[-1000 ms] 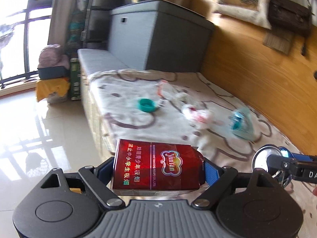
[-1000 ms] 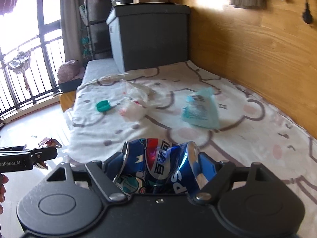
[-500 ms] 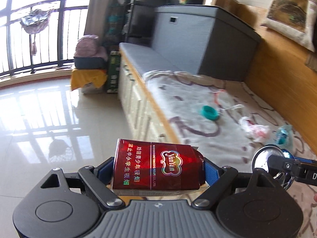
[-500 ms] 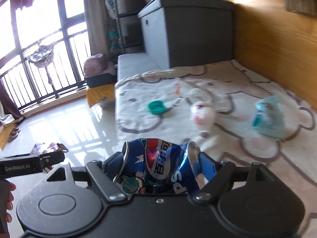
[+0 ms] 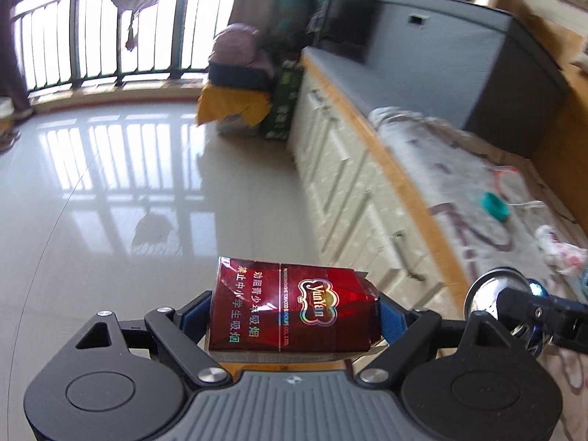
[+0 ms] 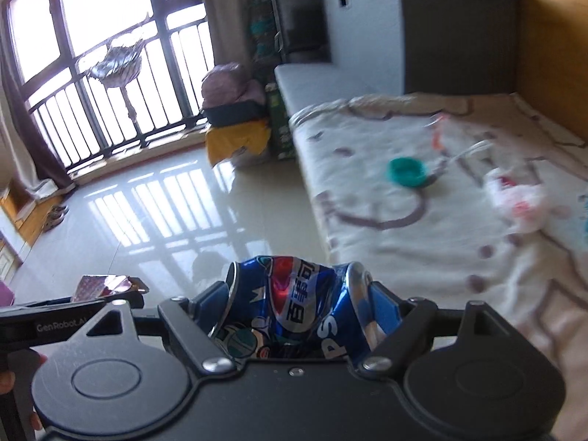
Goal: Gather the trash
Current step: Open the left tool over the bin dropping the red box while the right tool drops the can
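My left gripper is shut on a red cigarette pack, held crosswise between its blue pads above the shiny floor. A crushed blue Pepsi can sits clamped in my right gripper. The can's silver end and the right gripper show at the right edge of the left wrist view. The pack's end shows low on the left of the right wrist view. On the patterned mat lie a teal cap, a crumpled white-and-red wrapper and a clear wrapper.
The mat covers a low bench with white drawers along a wooden wall. A grey storage box stands at its far end. A yellow-covered pile sits on the tiled floor beside the balcony railing. A hand grips the left tool.
Both views have swung left, away from the mat and towards the open floor and window. The pack and the can stay clamped as before.
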The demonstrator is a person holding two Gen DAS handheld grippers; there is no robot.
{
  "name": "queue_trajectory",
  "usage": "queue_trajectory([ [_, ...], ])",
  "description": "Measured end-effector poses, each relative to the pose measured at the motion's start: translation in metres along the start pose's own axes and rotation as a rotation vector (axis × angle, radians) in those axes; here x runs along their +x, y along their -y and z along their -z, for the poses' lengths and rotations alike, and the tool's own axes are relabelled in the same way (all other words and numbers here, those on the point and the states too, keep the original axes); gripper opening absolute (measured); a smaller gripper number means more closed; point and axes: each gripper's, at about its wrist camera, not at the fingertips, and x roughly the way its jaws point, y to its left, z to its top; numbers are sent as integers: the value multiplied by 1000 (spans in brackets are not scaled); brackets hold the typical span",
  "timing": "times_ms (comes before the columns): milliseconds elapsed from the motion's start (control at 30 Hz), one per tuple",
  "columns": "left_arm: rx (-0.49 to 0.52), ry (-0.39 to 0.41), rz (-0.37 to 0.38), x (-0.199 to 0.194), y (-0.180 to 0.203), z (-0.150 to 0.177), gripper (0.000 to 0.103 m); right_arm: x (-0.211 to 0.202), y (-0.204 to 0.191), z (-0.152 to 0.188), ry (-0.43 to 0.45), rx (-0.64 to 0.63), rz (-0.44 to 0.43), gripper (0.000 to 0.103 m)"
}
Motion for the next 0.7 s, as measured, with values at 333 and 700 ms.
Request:
queue_trajectory([
  [333,-30,-148,-78,54,-40,22,88,80,-30,31,-168,-64,-38,83],
  [700,11,-305,-111,111,-47,48,89,162,-22,62,-389,0,-59,83],
])
